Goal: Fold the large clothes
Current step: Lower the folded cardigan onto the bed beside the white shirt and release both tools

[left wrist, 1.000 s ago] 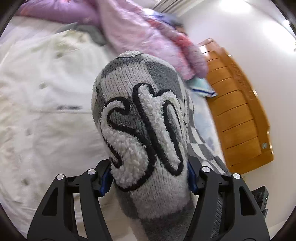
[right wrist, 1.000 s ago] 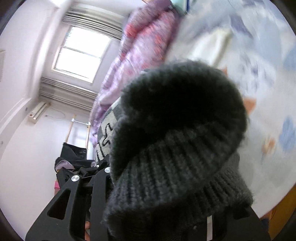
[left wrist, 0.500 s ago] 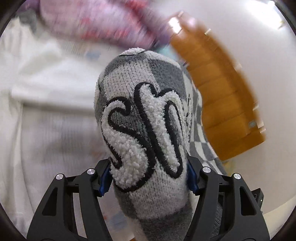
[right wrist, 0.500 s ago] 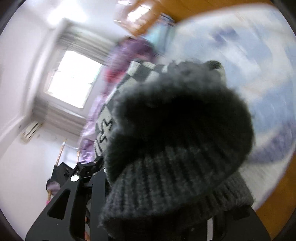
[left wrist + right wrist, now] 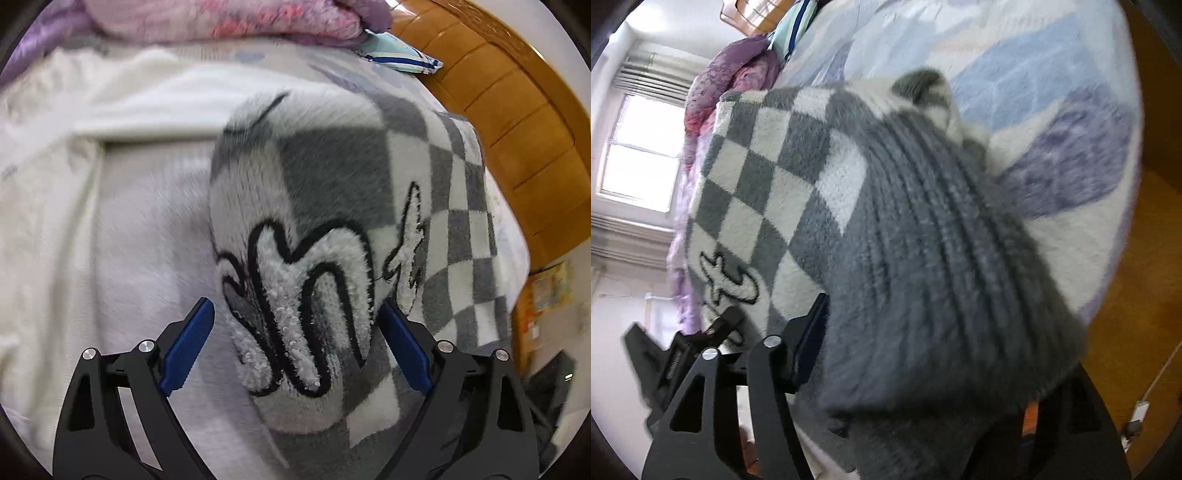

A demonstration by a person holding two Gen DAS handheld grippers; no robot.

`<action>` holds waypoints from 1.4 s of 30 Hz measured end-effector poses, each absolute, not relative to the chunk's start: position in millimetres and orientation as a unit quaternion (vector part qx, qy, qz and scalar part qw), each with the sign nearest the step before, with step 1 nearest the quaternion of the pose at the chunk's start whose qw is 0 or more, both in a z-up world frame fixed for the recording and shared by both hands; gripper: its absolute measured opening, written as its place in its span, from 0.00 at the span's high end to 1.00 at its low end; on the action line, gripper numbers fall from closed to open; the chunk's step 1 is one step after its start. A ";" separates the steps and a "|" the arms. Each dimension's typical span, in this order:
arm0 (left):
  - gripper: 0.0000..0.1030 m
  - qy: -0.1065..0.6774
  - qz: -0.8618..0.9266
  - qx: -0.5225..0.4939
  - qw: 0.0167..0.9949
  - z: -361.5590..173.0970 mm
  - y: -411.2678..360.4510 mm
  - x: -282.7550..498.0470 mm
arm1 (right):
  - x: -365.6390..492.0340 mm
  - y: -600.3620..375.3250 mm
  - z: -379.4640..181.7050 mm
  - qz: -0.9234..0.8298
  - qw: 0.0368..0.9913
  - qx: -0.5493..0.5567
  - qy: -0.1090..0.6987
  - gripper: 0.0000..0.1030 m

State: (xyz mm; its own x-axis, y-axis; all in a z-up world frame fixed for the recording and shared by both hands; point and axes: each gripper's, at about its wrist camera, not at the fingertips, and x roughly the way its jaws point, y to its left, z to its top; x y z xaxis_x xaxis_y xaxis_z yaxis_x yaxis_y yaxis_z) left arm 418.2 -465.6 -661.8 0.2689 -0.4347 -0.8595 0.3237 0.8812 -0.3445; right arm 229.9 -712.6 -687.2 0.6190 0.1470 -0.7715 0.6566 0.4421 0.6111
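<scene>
Our grey-and-white checkered sweater (image 5: 354, 206) lies bunched on the bed (image 5: 1052, 74), partly over a white garment (image 5: 110, 221). Our left gripper (image 5: 295, 332) is opening, its blue fingers (image 5: 186, 341) clear of the fluffy lettering between them. Our right gripper (image 5: 923, 350) is opening too, the dark ribbed hem (image 5: 942, 277) draped over it.

Sweater (image 5: 340, 192): fuzzy knit cloth in a grey-and-white check, with raised bouclé lettering (image 5: 295, 317) and a coarse ribbed dark hem (image 5: 942, 277). Headboard (image 5: 517, 122): glossy varnished wood. Gripper frame (image 5: 110, 402): matt black plastic with bright metal screws.
</scene>
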 end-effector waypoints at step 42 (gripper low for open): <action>0.07 0.315 -0.234 0.016 0.920 -259.0 -165.9 189.1 | 73.6 -380.8 -306.4 -0.162 0.891 0.285 0.313 0.18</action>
State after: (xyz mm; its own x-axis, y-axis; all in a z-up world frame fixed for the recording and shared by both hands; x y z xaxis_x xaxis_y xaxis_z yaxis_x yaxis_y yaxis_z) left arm 189.1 -165.9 -259.0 0.6919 -0.4198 -0.5874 0.4403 0.8901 -0.1175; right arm 73.6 -380.9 -306.4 0.7521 -0.1095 -0.6499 0.4665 0.7850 0.4077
